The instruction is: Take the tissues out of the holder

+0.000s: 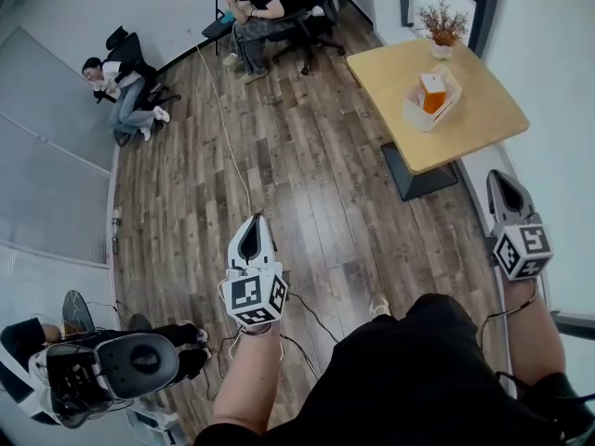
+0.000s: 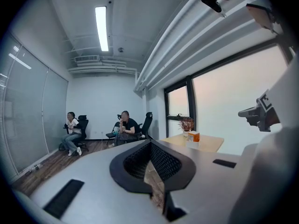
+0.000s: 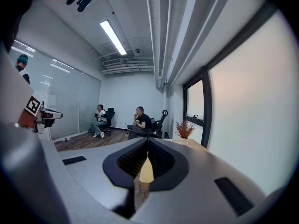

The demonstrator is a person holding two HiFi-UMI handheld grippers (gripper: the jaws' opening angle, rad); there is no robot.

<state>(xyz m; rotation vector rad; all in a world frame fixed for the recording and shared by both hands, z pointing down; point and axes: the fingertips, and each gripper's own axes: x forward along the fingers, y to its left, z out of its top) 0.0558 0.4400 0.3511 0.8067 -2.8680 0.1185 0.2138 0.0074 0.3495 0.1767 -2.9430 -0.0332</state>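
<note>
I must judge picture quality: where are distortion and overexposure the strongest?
Head view: evenly lit, floorboards bend toward the edges. Left gripper view: fisheye with black corners, window washed out pale. Right gripper view: same black corners, ceiling lamp glares.

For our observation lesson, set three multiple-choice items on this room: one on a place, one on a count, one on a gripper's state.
1. The tissue holder stands on: A the floor; B the table; C a chair.
2. People seated by the far wall: A one; B two; C four.
3. The right gripper is: A shut and empty; B wide open; C holding tissues.
Answers: B, it sits on the tabletop; B, two are seen there; A, its jaws meet with nothing between.
</note>
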